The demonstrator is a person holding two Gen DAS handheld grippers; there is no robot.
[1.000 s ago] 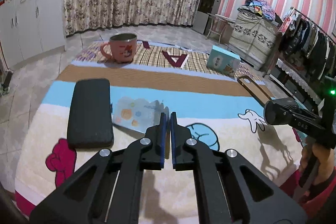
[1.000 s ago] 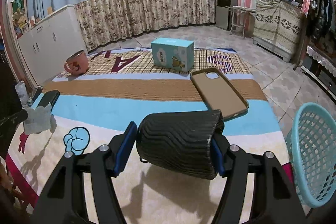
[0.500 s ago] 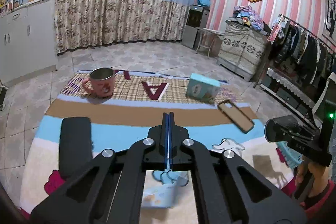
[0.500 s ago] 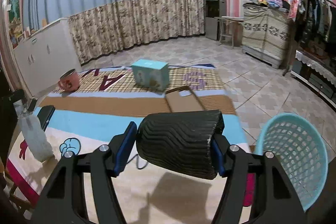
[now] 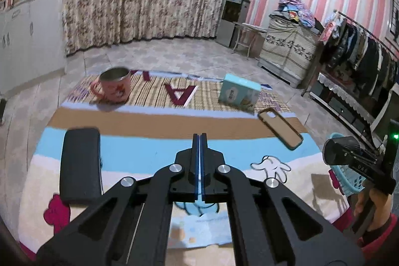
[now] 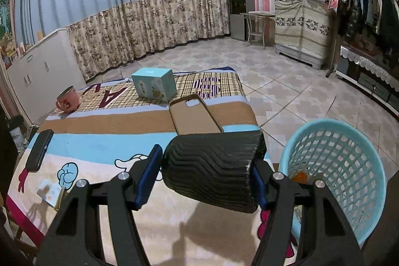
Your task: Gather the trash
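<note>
My right gripper (image 6: 207,162) is shut on a black ribbed cup (image 6: 212,166), held sideways above the table's right edge, just left of a light blue basket (image 6: 324,122) on the floor. An orange scrap lies in the basket. A pale printed wrapper (image 5: 199,231) lies flat on the cartoon tablecloth under my left gripper (image 5: 200,138). Its jaws are opening, with only a thin slit and nothing between the pads. The right wrist view shows the wrapper (image 6: 48,190) on the cloth at the near left. The left wrist view shows the cup (image 5: 334,151) at far right, in front of the basket (image 5: 349,181).
On the table are a black case (image 5: 79,163) at the left, a pink mug (image 5: 113,87) and a teal box (image 5: 239,94) at the back, and a brown phone case (image 5: 279,127) at the right. A hand (image 5: 374,206) grips the right tool. Tiled floor surrounds the table.
The left gripper shut on the wrapper and lifted it; now the wrapper lies on the cloth again. The right gripper carried the cup rightward, bringing the basket close beside it.
</note>
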